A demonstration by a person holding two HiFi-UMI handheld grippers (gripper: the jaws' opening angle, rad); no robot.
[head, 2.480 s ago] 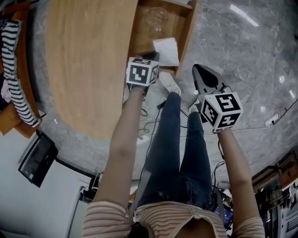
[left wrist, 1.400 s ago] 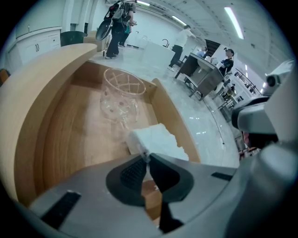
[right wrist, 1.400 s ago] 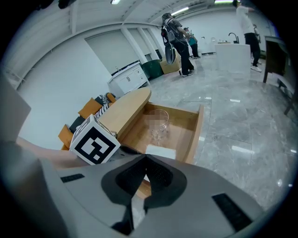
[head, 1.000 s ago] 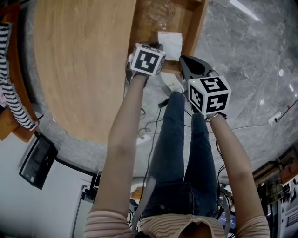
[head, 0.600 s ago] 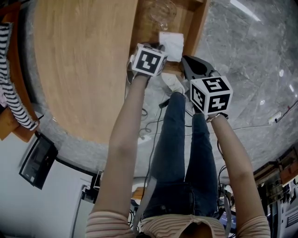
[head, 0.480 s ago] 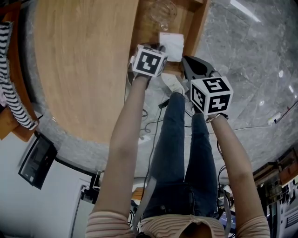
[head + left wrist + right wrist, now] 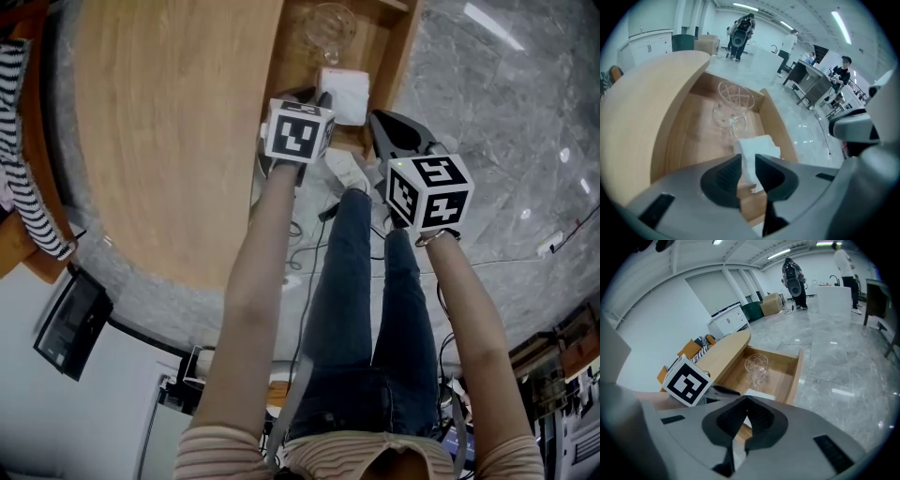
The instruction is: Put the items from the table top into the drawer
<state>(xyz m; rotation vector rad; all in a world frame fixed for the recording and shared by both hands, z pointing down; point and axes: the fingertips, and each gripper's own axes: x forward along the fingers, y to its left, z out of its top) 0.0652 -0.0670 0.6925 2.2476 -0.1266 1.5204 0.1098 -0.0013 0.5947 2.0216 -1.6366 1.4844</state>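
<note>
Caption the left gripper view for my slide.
Left gripper, jaws just opening, white napkin between them, in the wooden drawer near a glass.

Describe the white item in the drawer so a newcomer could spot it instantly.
Find the open wooden drawer pulled out from under the wooden table top. At its near end lies a folded white napkin. Its only neighbour is a clear glass farther in; the napkin is flat, opaque and square.
</note>
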